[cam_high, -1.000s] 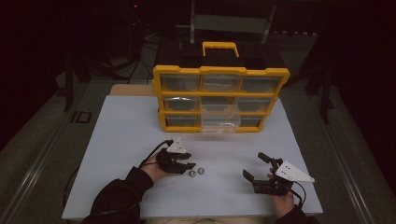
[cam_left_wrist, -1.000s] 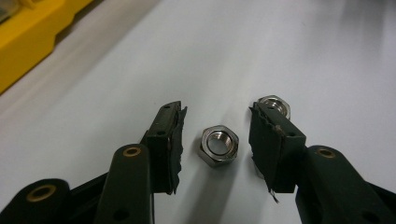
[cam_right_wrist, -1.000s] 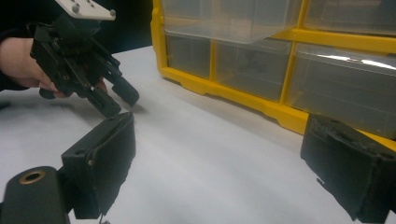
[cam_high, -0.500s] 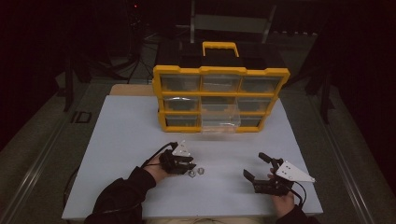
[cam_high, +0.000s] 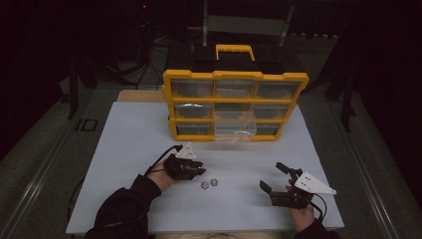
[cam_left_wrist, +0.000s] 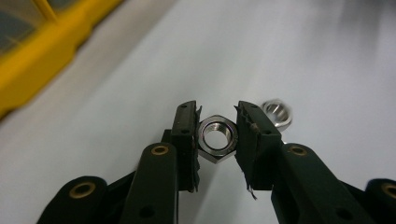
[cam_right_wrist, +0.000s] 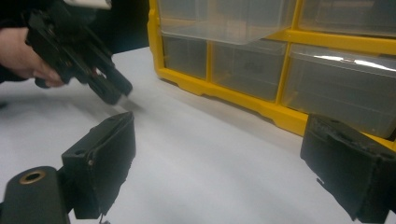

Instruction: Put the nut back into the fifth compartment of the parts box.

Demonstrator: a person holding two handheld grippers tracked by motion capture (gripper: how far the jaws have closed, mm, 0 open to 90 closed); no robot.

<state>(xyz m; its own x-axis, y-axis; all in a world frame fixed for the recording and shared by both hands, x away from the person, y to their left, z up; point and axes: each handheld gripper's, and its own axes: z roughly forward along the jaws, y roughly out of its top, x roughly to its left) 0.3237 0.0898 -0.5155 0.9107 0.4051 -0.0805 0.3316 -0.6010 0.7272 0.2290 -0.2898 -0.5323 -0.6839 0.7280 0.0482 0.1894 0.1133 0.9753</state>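
Left gripper (cam_left_wrist: 217,135): low on the white table (cam_high: 129,144), its jaws standing either side of a steel hex nut (cam_left_wrist: 216,137). They look to touch the nut's flats, but firm clamping or mere bracketing, I cannot tell.
Hex nut: sits right between the left fingertips (cam_left_wrist: 184,130), threaded hole facing the camera, lying on the table.
Second nut (cam_left_wrist: 277,113): just beyond the right-hand fingertip of the left gripper, beside the first nut, blurred.
Both nuts from the high view: a pair side by side, just ahead of the left gripper's tips (cam_high: 201,171).
Right gripper (cam_right_wrist: 219,154): jaws spread wide, nothing between them, bare table under the gap.
Right hand (cam_high: 300,215): holding that gripper near the table's front edge, well apart from the nuts.
Yellow organizer (cam_high: 234,104): far side of the table, beyond both sets of fingers, clear drawers in rows.
Pulled-out drawer (cam_high: 235,130): bottom middle, jutting forward from the frame.
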